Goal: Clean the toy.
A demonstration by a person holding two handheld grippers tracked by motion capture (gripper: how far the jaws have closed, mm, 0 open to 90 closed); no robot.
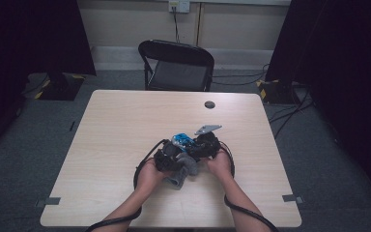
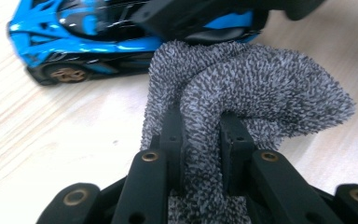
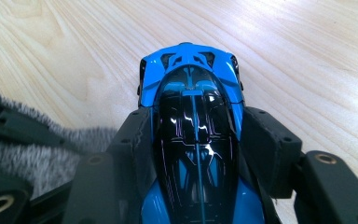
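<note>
Wiping job in hand: table (image 1: 125, 125) bears all, work near its middle. Car (image 3: 193, 140) clamped across flanks in right gripper (image 3: 196, 140), steadied for cleaning. Cloth (image 2: 242, 93), bunched, pinched in left gripper (image 2: 200, 140), pressed against car's side.

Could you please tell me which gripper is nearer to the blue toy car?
The right. The right gripper grips the blue toy car by its sides, while the left gripper pinches the grey cloth just beside it.

Glossy blue toy car (image 3: 196, 140) upright on table, touching bunched grey cloth (image 2: 242, 93)
</note>
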